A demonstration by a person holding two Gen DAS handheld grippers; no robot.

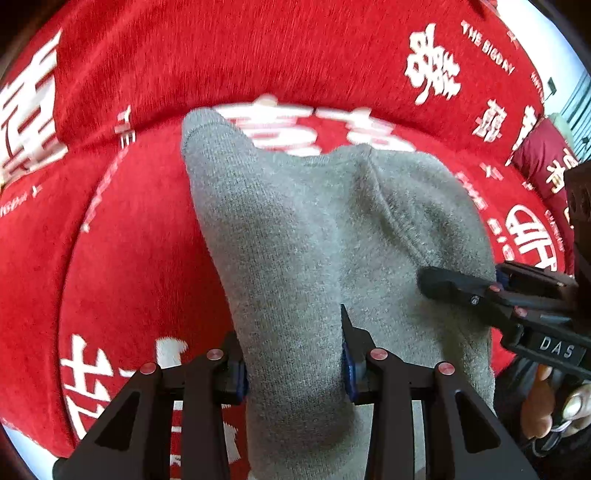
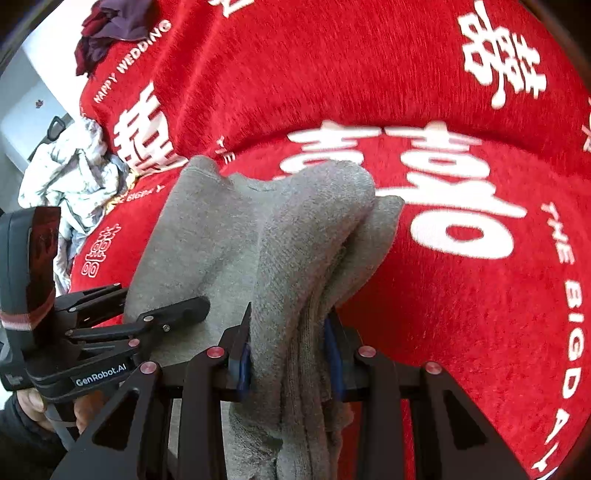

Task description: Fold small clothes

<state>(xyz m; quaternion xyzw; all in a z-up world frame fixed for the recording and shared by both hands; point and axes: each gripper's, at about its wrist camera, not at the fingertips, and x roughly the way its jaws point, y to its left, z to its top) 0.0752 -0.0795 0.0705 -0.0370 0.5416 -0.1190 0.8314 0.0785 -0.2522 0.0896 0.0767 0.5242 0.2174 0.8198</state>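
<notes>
A grey knitted sock, or pair of socks (image 1: 295,236), lies draped over the red plush cover (image 1: 147,240). My left gripper (image 1: 295,365) is shut on its near end, cloth bunched between the blue pads. My right gripper (image 2: 291,354) is shut on a folded bundle of the same grey cloth (image 2: 288,229). In the left wrist view the right gripper (image 1: 480,288) comes in from the right onto the sock's edge. In the right wrist view the left gripper (image 2: 147,321) holds the cloth at the left.
The red cover with white characters (image 2: 461,184) fills both views. A heap of crumpled light clothes (image 2: 70,170) lies at the left, dark purple clothes (image 2: 110,26) at the top left. A dark red cushion (image 1: 546,162) sits far right.
</notes>
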